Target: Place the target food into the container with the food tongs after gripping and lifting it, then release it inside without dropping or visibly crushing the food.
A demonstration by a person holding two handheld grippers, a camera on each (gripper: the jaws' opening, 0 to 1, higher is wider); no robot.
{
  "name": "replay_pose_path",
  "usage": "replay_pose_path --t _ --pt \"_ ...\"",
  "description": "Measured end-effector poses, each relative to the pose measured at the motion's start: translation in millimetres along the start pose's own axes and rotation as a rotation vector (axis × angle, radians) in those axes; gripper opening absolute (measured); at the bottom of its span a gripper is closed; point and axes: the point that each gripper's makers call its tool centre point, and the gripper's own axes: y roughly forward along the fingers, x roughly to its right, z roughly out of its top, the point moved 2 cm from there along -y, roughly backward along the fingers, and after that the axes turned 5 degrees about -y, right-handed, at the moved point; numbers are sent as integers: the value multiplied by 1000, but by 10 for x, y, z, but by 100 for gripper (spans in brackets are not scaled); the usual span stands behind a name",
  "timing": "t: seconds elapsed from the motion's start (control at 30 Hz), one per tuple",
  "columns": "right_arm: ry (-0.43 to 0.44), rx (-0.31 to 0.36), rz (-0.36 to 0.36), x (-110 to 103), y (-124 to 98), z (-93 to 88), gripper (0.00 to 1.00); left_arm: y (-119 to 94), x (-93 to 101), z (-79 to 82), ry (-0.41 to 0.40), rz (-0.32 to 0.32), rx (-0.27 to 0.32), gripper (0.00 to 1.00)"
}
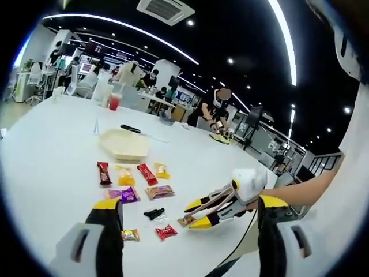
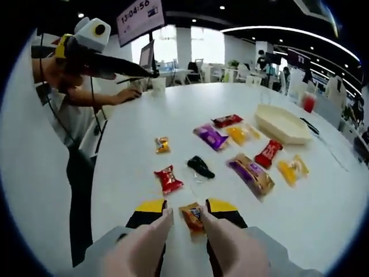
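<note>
My right gripper (image 2: 186, 206) is shut on the pale food tongs (image 2: 154, 234). The tong arms straddle an orange-wrapped snack (image 2: 193, 216) that lies on the white table (image 2: 173, 104). In the left gripper view, the right gripper (image 1: 196, 214) comes in from the right with the tongs (image 1: 212, 203) at that snack (image 1: 185, 220). A cream tray-shaped container (image 1: 124, 144) (image 2: 282, 124) sits beyond the snacks with nothing in it. My left gripper (image 1: 189, 203) is open and holds nothing. In the right gripper view the left gripper (image 2: 138, 70) hangs above the table at the upper left.
Several wrapped snacks lie between tongs and container: red (image 2: 168, 179), black (image 2: 200, 166), purple (image 2: 210, 136), brown (image 2: 251, 174), gold (image 2: 162, 144). A red drink cup (image 1: 115, 102) stands at the table's far side. People sit at desks behind. A person (image 2: 75, 115) stands at the table's edge.
</note>
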Motion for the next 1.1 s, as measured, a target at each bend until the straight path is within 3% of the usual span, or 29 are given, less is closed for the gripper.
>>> replay_pose_path --t 0.4,0.5,0.63,0.77,0.8,0.83,0.87,0.9,0.93,1.0,1.1 --pt "-12 -2 -36 31 12 31 26 -50 6 56 4 6 52 99" --pt "-1 69 -51 37 -34 135 27 -78 27 94 43 -6 92 92" --pt "-5 12 -61 84 11 0 27 -59 34 49 35 -11 71 84" --pt "2 -30 -53 72 30 -120 26 -23 69 23 38 -6 66 89" --pt "12 36 -75 96 34 -44 26 -20 74 21 43 -5 69 94" --pt "23 -20 -56 74 4 -131 26 -14 93 55 60 -8 101 98" --pt "36 -6 -60 84 6 -115 26 -16 126 140 127 -15 170 99" --pt "30 -2 -61 82 11 -105 26 -27 158 124 135 -20 164 97" --pt "28 0 -62 81 11 -104 25 -26 155 117 115 -16 160 96" --pt "36 2 -63 84 8 -106 25 -35 153 185 55 -11 219 97" --pt "37 5 -67 87 10 -105 24 -99 180 358 -43 -34 356 99"
